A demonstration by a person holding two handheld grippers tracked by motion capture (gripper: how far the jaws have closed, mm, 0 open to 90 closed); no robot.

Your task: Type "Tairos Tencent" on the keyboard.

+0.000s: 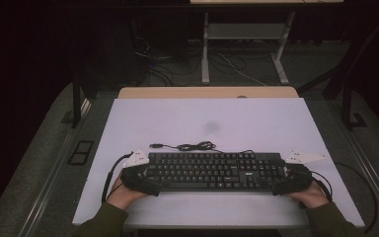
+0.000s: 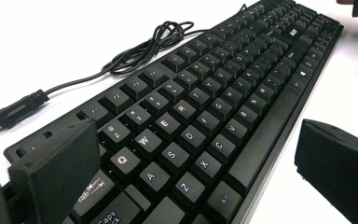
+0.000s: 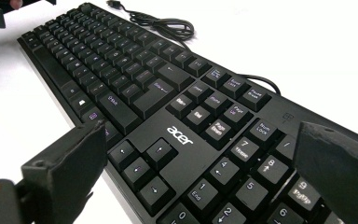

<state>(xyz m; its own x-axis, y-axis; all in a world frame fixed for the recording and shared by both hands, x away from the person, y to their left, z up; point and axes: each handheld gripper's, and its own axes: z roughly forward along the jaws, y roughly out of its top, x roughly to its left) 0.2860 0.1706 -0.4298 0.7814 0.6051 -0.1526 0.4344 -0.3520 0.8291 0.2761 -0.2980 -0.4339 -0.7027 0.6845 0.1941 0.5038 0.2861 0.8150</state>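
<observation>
Keyboard (image 1: 212, 170) crosswise, cable (image 1: 190, 146) toward far edge

From the high view we look forward and down on the whole worktop (image 1: 207, 123), with the keyboard (image 1: 212, 170) near the bottom edge. In the left gripper view we sit low and close at the keyboard's letter end, facing along it toward the far end. In the right gripper view we sit equally close at the number-pad end, facing back. All three share the keyboard and its cable (image 1: 192, 146).
</observation>
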